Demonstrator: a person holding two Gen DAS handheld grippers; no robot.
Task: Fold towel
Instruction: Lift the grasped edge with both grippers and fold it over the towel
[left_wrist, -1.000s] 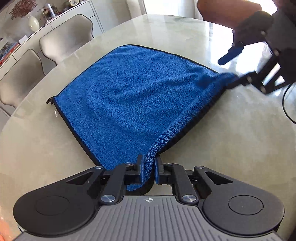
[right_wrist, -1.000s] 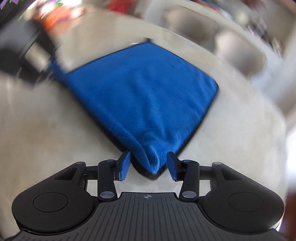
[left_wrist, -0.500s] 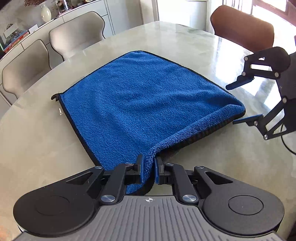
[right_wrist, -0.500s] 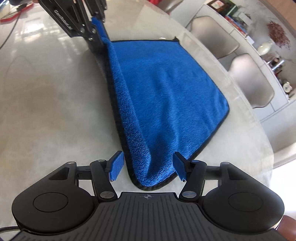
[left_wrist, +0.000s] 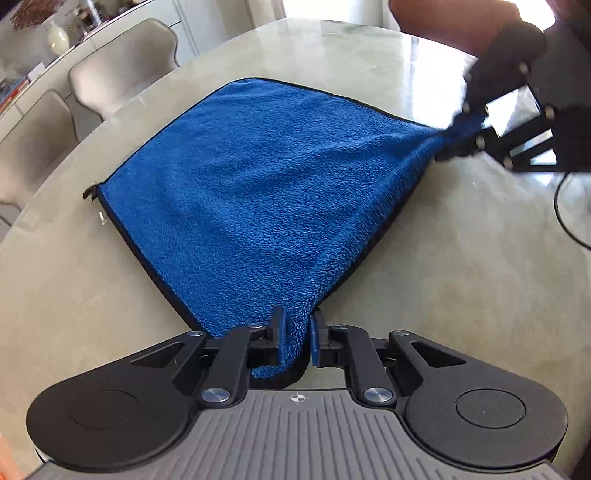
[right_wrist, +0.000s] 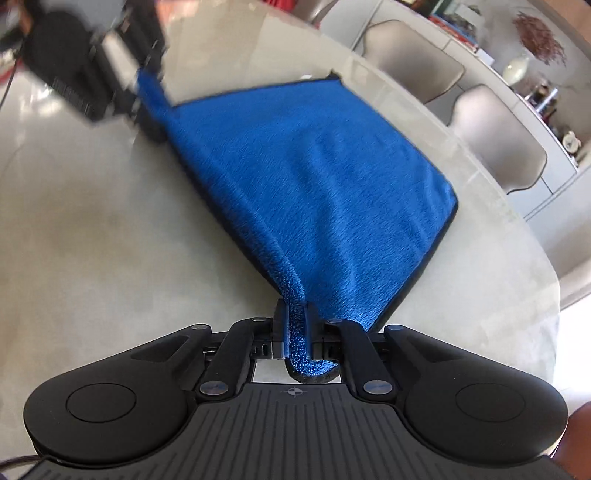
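Grippers (left_wrist: 297, 334) (right_wrist: 295, 326) stretch towel (left_wrist: 258, 184) edge between them.

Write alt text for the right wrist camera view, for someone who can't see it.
The right claw is shut on one corner of a blue towel spread across a pale table. Far left, the blurred left claw pinches the neighbouring corner; beige chairs stand beyond.

Blue fleece towel (left_wrist: 258, 184) with black edging, folded double, lies spread on the bench (left_wrist: 461, 258); its two near corners are raised off the surface.
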